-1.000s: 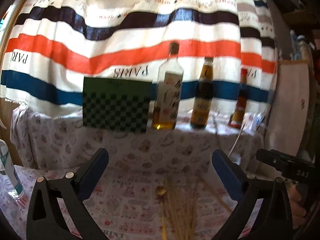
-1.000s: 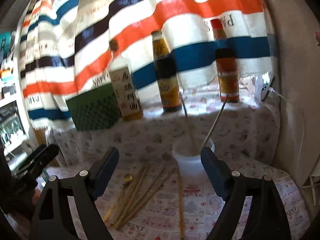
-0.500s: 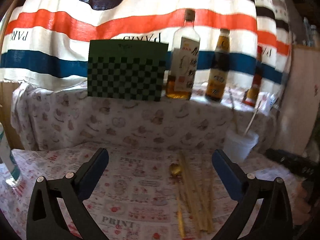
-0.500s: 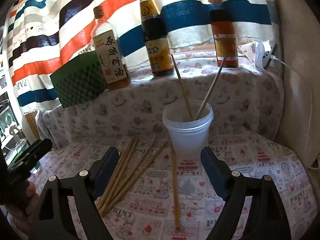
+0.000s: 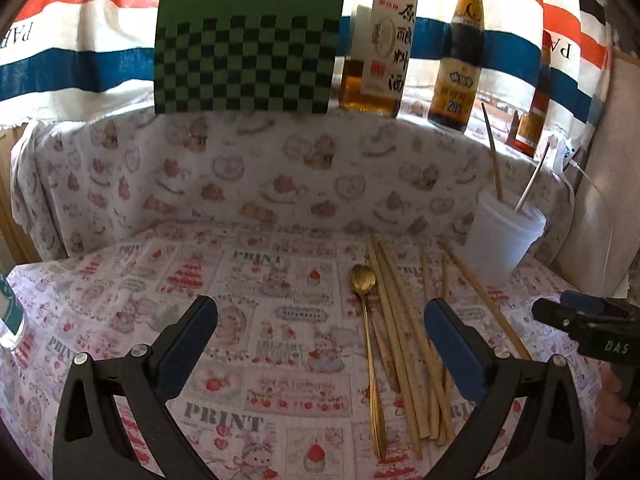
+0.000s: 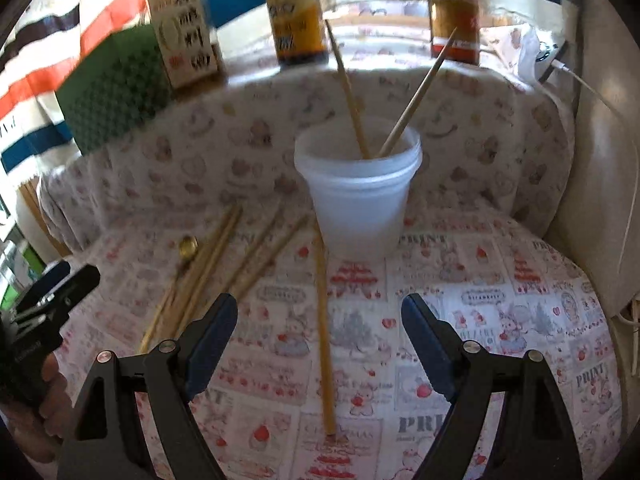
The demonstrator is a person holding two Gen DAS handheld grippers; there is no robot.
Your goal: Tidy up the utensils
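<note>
Both pairs of tongs hang above the desk (image 5: 120,280) with nothing between their blue pads: the left tongs (image 5: 320,344) stand wide apart over the printed cloth, and the right tongs (image 6: 320,344) are spread just as wide, straddling a single chopstick (image 6: 323,340) that lies pointing from near to far, its far end close to the foot of the white cup (image 6: 358,196). The cup stands at the far right of the desk and holds two chopsticks (image 6: 350,92) leaning apart. To the left of the cup, a loose bundle of chopsticks (image 5: 408,340) lies flat on the cloth, and a gold spoon (image 5: 366,320) lies just beside them on their left, bowl toward the far side. On the raised ledge behind stand a green checkered board (image 5: 248,48), a clear bottle (image 5: 378,44) with amber liquid, a dark bottle (image 5: 460,60) and a red-capped bottle (image 5: 534,108), all in front of a striped cloth (image 5: 80,40).
</note>
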